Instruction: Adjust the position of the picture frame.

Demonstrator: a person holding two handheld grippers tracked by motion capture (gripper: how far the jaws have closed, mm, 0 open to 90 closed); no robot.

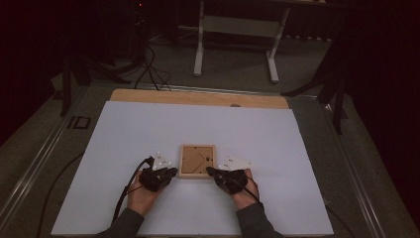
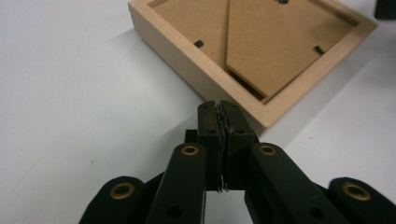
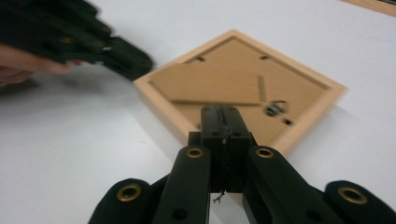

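A square light-wood picture frame (image 1: 197, 161) lies face down on the white sheet, its brown backing board and fold-out stand facing up (image 2: 261, 51) (image 3: 233, 88). My left gripper (image 1: 172, 171) is at the frame's near left corner, jaws pressed together with nothing between them; in the left gripper view its tips (image 2: 218, 109) stand right at the wooden rim. My right gripper (image 1: 210, 171) is at the near right corner, also shut and empty, its tips (image 3: 223, 114) over the frame's near edge. The left gripper (image 3: 126, 58) appears blurred beyond the frame in the right gripper view.
The white sheet (image 1: 148, 129) covers most of the table, with a wooden strip (image 1: 198, 97) along its far edge. A black cable (image 1: 124, 193) trails from the left gripper toward the near edge. Beyond the table stand a white desk frame (image 1: 237, 29) and dark stands.
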